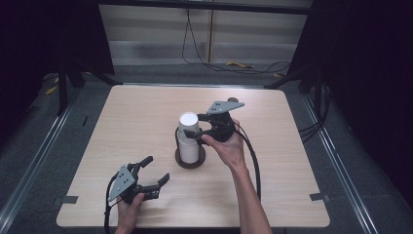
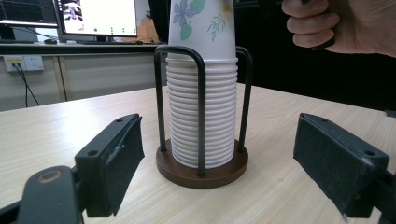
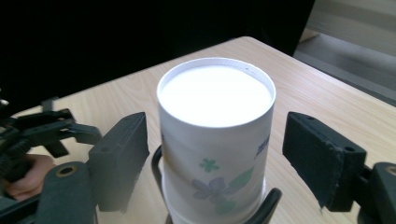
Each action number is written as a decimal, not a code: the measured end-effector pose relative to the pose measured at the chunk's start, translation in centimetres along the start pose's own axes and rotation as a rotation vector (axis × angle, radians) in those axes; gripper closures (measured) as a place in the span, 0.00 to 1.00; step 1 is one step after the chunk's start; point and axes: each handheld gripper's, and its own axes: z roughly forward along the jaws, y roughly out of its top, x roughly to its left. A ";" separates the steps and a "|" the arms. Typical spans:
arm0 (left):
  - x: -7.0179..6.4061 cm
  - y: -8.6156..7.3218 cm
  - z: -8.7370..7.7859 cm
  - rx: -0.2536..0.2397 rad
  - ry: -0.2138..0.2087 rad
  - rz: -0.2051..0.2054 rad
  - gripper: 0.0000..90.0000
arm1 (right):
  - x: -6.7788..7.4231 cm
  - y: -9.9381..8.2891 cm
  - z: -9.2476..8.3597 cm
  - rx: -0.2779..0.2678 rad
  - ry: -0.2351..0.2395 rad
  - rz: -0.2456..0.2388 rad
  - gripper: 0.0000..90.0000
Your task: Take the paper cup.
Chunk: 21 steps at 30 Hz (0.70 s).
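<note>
One stack of paper cups (image 2: 201,112) stands upside down in one cup holder (image 2: 201,170). The ribbed rims in the stack are too many and too close together to count exactly; one flowered cup (image 3: 215,140) tops it. The holder has one round brown base and two black wire hoops (image 2: 201,107). Two tools are present: the left tool (image 1: 146,178) and the right tool (image 1: 195,131). One surface (image 1: 272,161) carries everything.

A pale wooden counter (image 1: 146,117) seen from above. Near its middle, a stack of white cups (image 1: 188,139) stands upside down in a dark round holder (image 1: 190,161). The right tongs (image 1: 197,132), held in a hand, reach the stack's upper part from the right. The left tongs (image 1: 155,170) rest open near the front edge, well apart from the stack.
</note>
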 end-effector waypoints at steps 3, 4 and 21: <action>0.1 0.0 -0.1 0.005 -0.002 0.004 0.17 | -0.1 0.3 0.5 0.021 0.006 0.005 0.25; 0.1 0.0 -0.1 0.005 -0.002 0.006 0.17 | -0.2 0.4 0.6 0.028 0.005 0.005 0.25; 0.0 0.0 -0.1 -0.001 -0.005 0.006 0.17 | 0.0 1.0 1.8 0.044 0.005 0.002 0.32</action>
